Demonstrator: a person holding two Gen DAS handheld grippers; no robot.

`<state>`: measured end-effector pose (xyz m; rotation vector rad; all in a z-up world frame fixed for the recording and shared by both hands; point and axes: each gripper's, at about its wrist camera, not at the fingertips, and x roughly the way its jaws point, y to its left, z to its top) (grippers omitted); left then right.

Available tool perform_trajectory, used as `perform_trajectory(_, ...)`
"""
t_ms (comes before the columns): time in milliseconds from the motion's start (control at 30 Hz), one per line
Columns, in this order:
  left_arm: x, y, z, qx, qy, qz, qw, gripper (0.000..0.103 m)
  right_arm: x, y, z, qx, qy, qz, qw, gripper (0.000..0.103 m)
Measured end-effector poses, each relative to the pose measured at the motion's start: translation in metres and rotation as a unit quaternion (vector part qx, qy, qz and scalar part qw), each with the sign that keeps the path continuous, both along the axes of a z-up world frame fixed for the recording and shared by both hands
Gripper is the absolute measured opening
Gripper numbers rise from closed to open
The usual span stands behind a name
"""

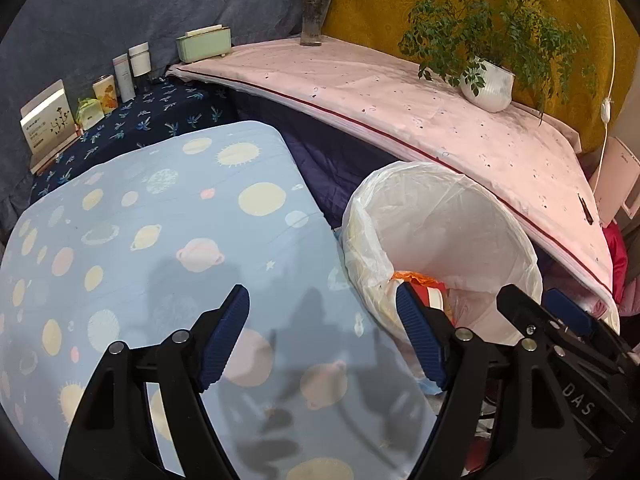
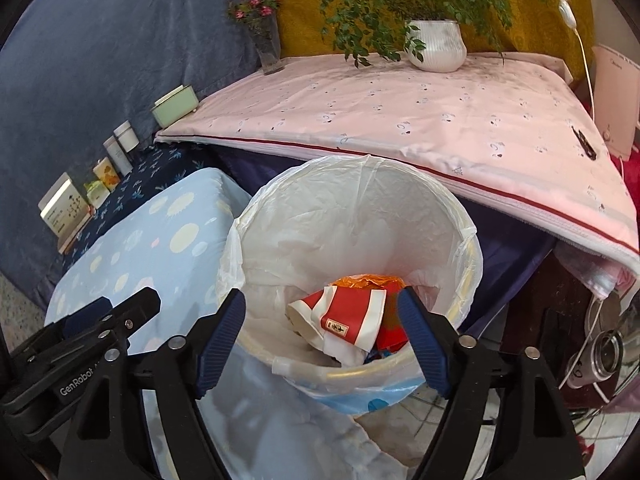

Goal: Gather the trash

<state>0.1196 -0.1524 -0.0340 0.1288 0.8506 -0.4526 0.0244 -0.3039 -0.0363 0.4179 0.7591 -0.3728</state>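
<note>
Red-striped cup (image 2: 344, 320) half-buries orange trash in the bin (image 2: 474, 264); both grippers' fingers (image 2: 222, 336) spread, empty.

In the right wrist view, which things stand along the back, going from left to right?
Open booklet → small yellow box → white jar → green box → flower vase → white plant pot.

Left gripper (image 1: 322, 336) angled downward, jaws wide apart, nothing between them, right gripper (image 2: 322, 340) likewise tilted down, jaws spread, empty
</note>
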Motion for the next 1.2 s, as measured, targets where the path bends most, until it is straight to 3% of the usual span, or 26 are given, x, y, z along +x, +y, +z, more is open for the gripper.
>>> perform_trajectory(400, -0.021, 0.015, -0.001, 0.018, -0.002, 0.016, 0.9997, 0.086, -0.023, 0.021, 0.009, -0.054, 0.026, 0.040, 0.997, 0.088)
perform_trajectory(467, -0.025, 0.015, -0.002, 0.023, -0.004, 0.016, 0.9996, 0.087, -0.028, 0.021, 0.011, -0.056, 0.024, 0.038, 0.997, 0.097)
perform_trajectory(1200, -0.034, 0.005, -0.012, 0.036, 0.004, 0.025, 0.9990, 0.092, -0.035, 0.016, 0.010, -0.082, 0.031, 0.054, 0.995, 0.097)
